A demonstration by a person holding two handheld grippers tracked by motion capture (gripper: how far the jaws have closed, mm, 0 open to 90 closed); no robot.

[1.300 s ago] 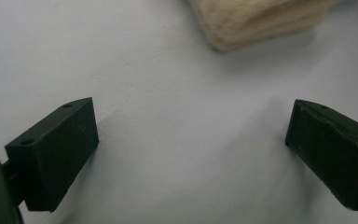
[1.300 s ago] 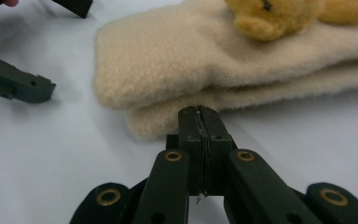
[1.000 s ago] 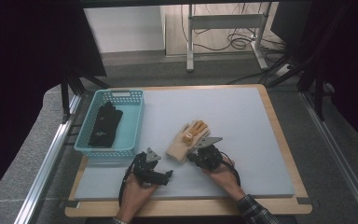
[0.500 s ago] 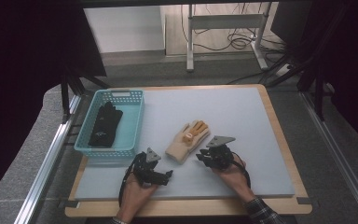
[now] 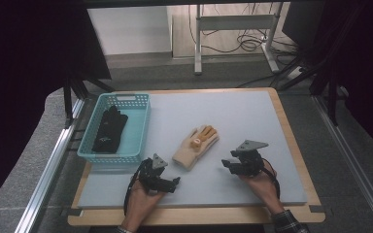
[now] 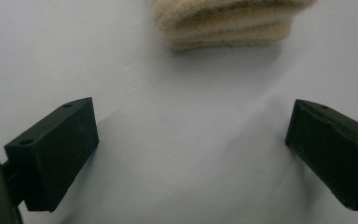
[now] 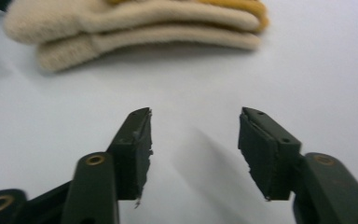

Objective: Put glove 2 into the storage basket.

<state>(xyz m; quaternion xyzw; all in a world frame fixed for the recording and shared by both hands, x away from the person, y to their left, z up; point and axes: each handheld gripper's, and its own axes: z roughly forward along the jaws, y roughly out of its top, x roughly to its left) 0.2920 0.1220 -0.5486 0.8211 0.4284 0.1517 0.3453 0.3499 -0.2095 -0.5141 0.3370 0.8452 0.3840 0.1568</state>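
The cream glove (image 5: 195,146) lay flat on the worktop (image 5: 252,126) at the centre of the high view, cuff toward the lower left, its orange-tipped fingers toward the upper right. A black glove (image 5: 109,130) rested inside the blue basket (image 5: 141,127) at centre left.

The right tool (image 5: 232,164) stood well apart from the cream glove, at lower right; its jaws had just been opening, with nothing between them. In the right gripper view the cream glove (image 7: 135,23) sat beyond the parted jaws, untouched. The left tool (image 5: 171,182) waited just below the cuff, jaws spread wide and empty; the left gripper view showed the cuff (image 6: 228,21) directly ahead.

Judgement: the step in hand appeared to be a pick-up of the cream glove by the left tool. Recommended: advance low along the worktop, straddle the cuff's full thickness, close firmly on both layers, then lift clear before carrying toward the basket.
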